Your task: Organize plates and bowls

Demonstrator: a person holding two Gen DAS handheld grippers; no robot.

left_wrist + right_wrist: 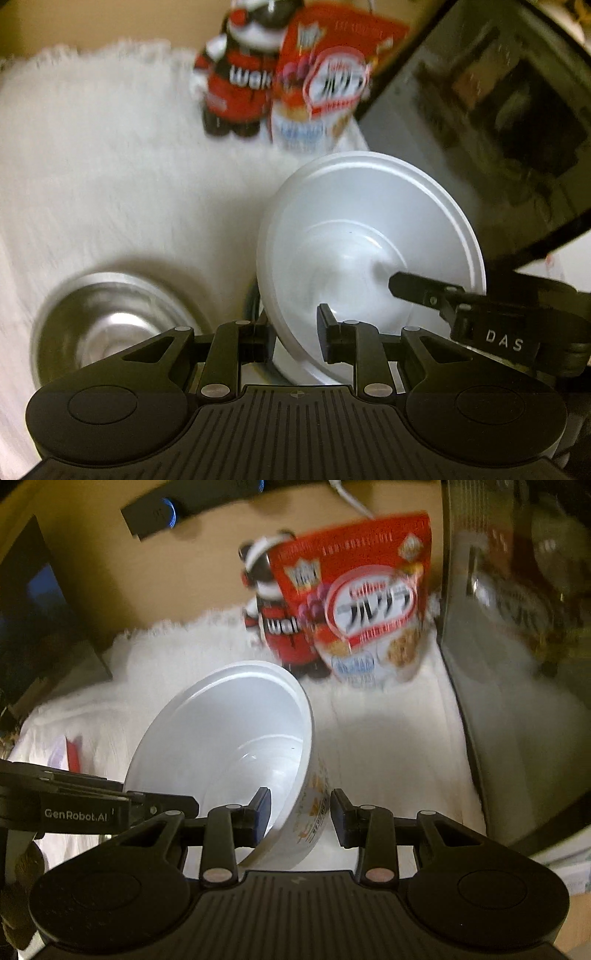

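A white bowl hangs tilted above the white fluffy cloth, held from both sides. My left gripper is shut on its near rim, one finger inside and one behind the wall. A fingertip of the other gripper reaches into the bowl from the right. In the right wrist view the bowl shows an orange pattern on its outside, and my right gripper is shut on its wall. The left gripper holds the opposite rim. A steel bowl sits on the cloth at lower left.
A red cereal bag and a black-and-red figurine stand at the back of the cloth. A dark glass-fronted appliance borders the right side. A black box stands at far left.
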